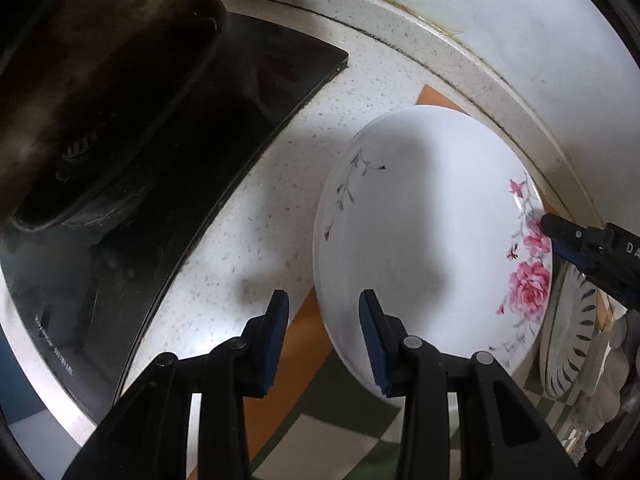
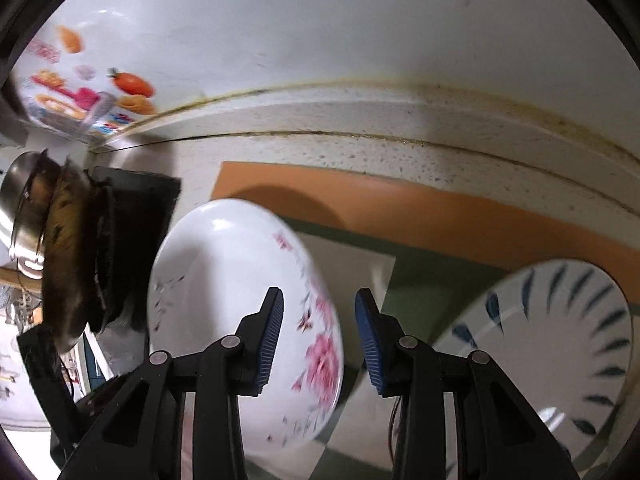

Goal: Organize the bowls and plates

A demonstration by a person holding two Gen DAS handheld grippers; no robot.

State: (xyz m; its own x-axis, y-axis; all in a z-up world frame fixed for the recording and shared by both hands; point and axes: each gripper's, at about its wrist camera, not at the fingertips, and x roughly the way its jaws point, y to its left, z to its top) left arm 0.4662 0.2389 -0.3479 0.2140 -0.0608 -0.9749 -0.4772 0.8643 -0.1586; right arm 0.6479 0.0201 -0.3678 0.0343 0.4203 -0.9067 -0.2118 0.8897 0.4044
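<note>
Now both tongs gape w/ nothing held: left tongs point(image 1: 323, 304), right tongs point(image 2: 319, 304). Floral plate point(image 1: 424, 224) lies mid-frame on the bench point(image 1: 256, 216), striped plate point(image 2: 560, 344) lower right. We pinch the floral rim squarely, lift level.

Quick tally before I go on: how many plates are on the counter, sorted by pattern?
Pink floral plate: 1
Plate with dark blue dashes round the rim: 1
Total: 2 plates, both lying on the checked mat. No bowl among them that I can make out.
</note>
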